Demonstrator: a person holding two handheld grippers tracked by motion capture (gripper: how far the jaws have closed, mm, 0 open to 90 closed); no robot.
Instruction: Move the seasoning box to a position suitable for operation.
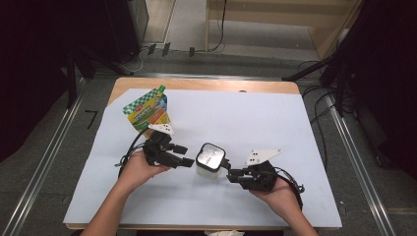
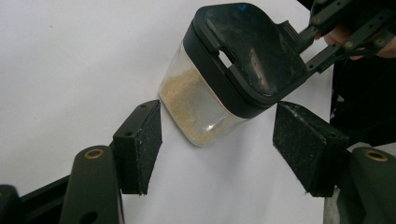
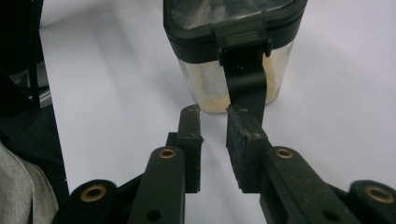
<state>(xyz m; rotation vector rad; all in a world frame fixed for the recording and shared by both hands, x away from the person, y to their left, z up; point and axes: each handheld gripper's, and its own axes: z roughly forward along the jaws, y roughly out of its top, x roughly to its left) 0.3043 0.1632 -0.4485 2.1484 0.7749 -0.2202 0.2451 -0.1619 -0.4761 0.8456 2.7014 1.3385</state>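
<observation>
While both hands rest low on the sheet, the scene runs from largest to smallest as follows.

Table [image 1: 206, 84]: a wooden top whose bare far edge shows beyond a pale sheet [image 1: 246, 123] that covers nearly all of it.

Pouch [image 1: 147, 109]: a green, yellow and orange packet standing at the far left of the sheet, well apart from the jar and just behind the left hand.

Jar [image 1: 210, 160]: a clear container with a black lid, upright near the middle of the sheet, between the two grippers; pale brown powder [image 2: 187, 93] fills its lower part, and a black latch [image 3: 245, 70] hangs down its side toward the right gripper.

Left gripper [image 1: 186, 155]: jaws spread wide, one pad [image 2: 144, 140] on either side of the jar's base in the left gripper view, neither pressing on it.

Right gripper [image 1: 230, 175]: jaws drawn close together with a narrow gap left, tips just short of the jar's latch and glass; nothing is pinched between them.
</observation>
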